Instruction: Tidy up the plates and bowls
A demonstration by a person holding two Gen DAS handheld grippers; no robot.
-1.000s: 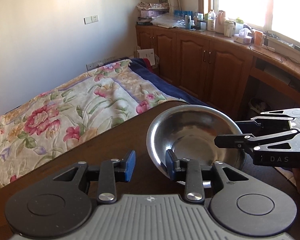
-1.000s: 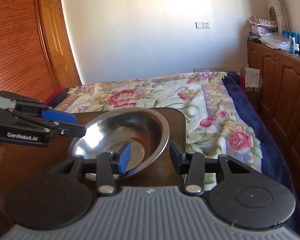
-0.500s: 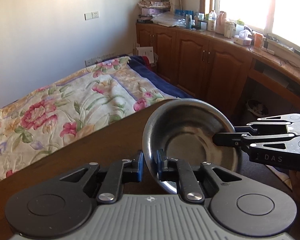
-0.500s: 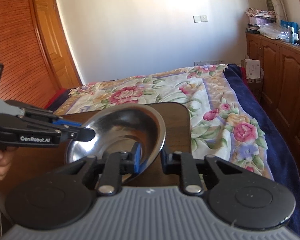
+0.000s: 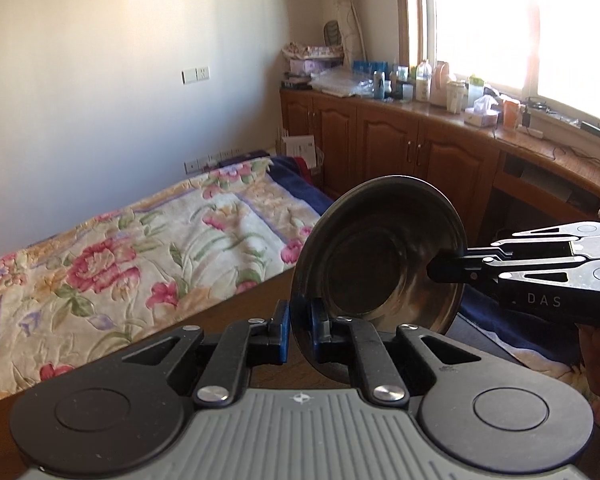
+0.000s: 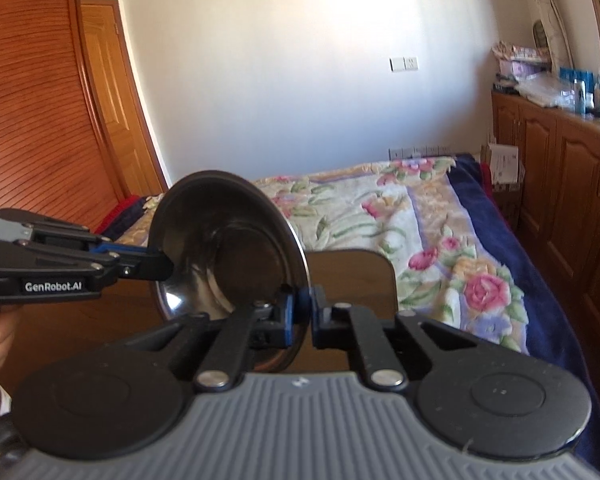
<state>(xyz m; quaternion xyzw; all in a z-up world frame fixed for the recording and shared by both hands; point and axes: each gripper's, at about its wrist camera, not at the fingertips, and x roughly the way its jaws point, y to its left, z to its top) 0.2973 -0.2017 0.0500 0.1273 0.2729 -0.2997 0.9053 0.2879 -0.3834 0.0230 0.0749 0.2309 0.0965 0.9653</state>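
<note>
Left gripper (image 5: pixel 298 330): clenched on the shiny round steel bowl's (image 5: pixel 380 256) near rim.
Right gripper (image 6: pixel 302 320): clamps the opposite rim.
Advice: raise both together, level, clear of the dark wooden table (image 6: pixel 352 280).

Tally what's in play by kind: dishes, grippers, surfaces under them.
Steel bowl: 1, tilted, clear of the table, pinched at opposite rims
Grippers: 2, left gripper and right gripper, both clamped on the bowl's rim
Wooden table: 1
Plates: 0 in view
Total: 4
</note>
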